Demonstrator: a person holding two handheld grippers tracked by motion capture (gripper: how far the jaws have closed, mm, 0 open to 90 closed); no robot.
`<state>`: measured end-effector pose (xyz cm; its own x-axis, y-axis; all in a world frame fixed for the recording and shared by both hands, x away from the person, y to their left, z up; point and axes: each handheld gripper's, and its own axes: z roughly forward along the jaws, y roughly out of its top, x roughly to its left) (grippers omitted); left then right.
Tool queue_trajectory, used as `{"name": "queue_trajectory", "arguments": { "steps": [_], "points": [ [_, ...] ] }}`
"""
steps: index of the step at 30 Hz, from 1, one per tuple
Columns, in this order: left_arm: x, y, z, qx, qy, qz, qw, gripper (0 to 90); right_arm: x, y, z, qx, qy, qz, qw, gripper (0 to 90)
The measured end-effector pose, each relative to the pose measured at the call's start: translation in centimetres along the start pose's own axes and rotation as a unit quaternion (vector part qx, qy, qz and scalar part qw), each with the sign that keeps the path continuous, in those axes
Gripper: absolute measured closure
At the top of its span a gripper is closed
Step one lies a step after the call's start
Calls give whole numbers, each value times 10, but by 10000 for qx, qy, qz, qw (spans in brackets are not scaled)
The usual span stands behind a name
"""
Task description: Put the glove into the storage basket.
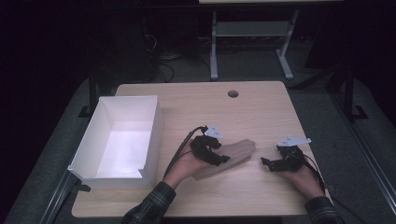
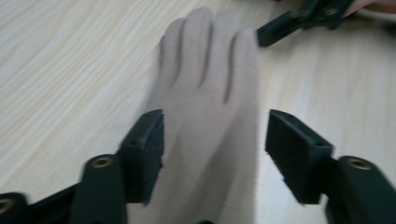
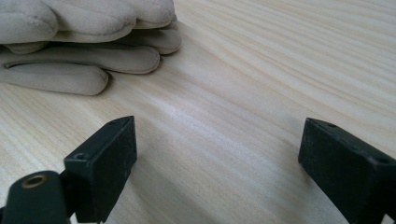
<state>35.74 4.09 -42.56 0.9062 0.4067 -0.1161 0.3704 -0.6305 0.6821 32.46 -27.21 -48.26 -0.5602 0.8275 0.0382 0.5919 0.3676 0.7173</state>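
Lying flat near the middle of the table (image 1: 261,105) is a beige glove (image 1: 236,154), fingers pointing away toward the far right, cuff end toward the person. Left gripper (image 1: 223,159) sits right over the cuff half. From the left gripper view the jaws are spread wide with the glove (image 2: 210,107) running up between them; the pad on one side looks like it's brushing the edge of the fabric, the other stands clear, so it's not clamped on anything. That view is a bit blurry though.

Right gripper (image 1: 265,162) rests low on the table just right of the glove, apart from it. Its own view shows the jaws wide apart over bare wood, with the glove's fingertips (image 3: 84,37) off in the upper left corner.

White box (image 1: 122,137) sits at the table's left side, well apart from the glove.
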Motion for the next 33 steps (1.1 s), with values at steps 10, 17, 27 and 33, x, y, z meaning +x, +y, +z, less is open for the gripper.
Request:
{"name": "queue_trajectory", "arguments": {
  "steps": [10,17,27,33],
  "points": [
    [4,-8,22,219,-4,49,9997,160,0,0,0,-3,18,-15,10000,109],
    [-7,-16,33,407,237,252,9986,160,0,0,1,-14,5,-25,10000,107],
    [-6,-21,33,352,192,223,9989,273,0,0,0,-5,17,-50,10000,108],
    [-5,-23,28,326,-26,208,9993,492,1,0,1,-21,-2,-43,10000,108]
  ]
}}
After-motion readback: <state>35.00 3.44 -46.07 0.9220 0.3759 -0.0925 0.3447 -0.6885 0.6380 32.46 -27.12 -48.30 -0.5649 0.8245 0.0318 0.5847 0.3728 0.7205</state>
